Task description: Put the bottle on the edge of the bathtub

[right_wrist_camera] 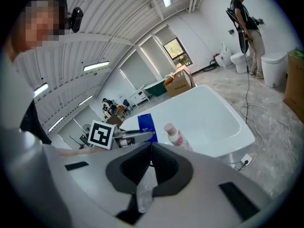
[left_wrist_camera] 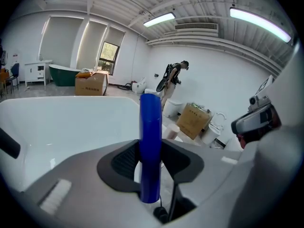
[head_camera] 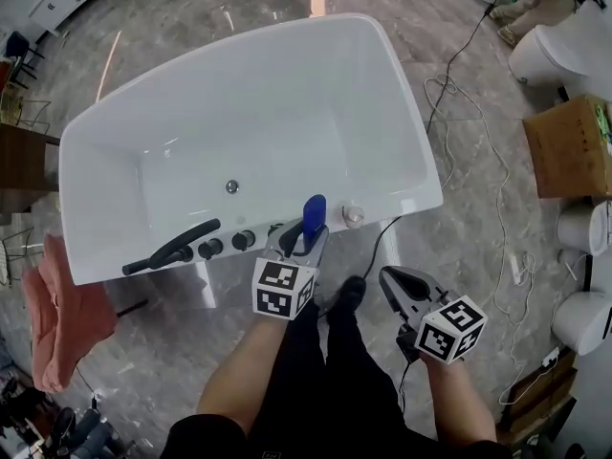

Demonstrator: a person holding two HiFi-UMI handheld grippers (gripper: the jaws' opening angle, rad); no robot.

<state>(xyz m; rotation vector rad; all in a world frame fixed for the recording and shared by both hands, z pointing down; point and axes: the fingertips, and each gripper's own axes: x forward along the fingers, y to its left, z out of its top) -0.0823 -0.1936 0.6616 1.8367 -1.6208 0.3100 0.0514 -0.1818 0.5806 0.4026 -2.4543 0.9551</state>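
One white bathtub (head_camera: 404, 205) carries two bottles on its near edge. The blue bottle (head_camera: 314, 211) stands upright there, pinched between the jaws of the left gripper (head_camera: 303, 234). The pink bottle with a white cap (head_camera: 355, 216) stands just to its right, free of both grippers. The right gripper (head_camera: 396, 281) hovers nearer, off the tub, its jaws pressed together on nothing. One black faucet lever (head_camera: 172, 249) lies at the left of the edge.
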